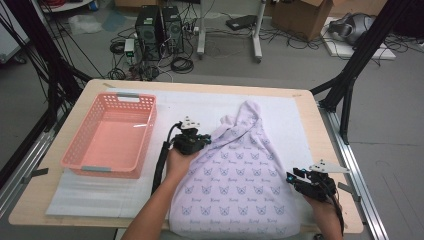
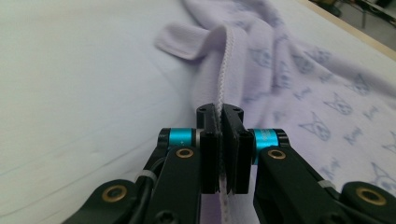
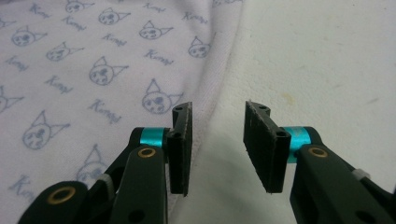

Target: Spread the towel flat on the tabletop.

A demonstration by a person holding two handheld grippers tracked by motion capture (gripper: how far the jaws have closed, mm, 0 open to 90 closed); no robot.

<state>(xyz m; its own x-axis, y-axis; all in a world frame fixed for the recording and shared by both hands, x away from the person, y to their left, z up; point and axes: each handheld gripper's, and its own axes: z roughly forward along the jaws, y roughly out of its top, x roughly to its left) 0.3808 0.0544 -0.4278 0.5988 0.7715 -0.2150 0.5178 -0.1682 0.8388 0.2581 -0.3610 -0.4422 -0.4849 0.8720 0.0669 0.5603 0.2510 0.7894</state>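
- While your left hand-held gripper has its jaws pinched tight on the stitched white hem of the pale lilac cat-print fleece garment, that edge runs straight away from the jaws toward the garment's narrow far end.
- Your right hand-held gripper hangs part-open and holds nothing; the garment's right border lies just to the left of its left jaw, on the white bench cover.
- From there the cloth spreads between your hands, its long axis running near to far.
- Off to the left, the pink plastic lattice basket stands empty, nearer your left hand.
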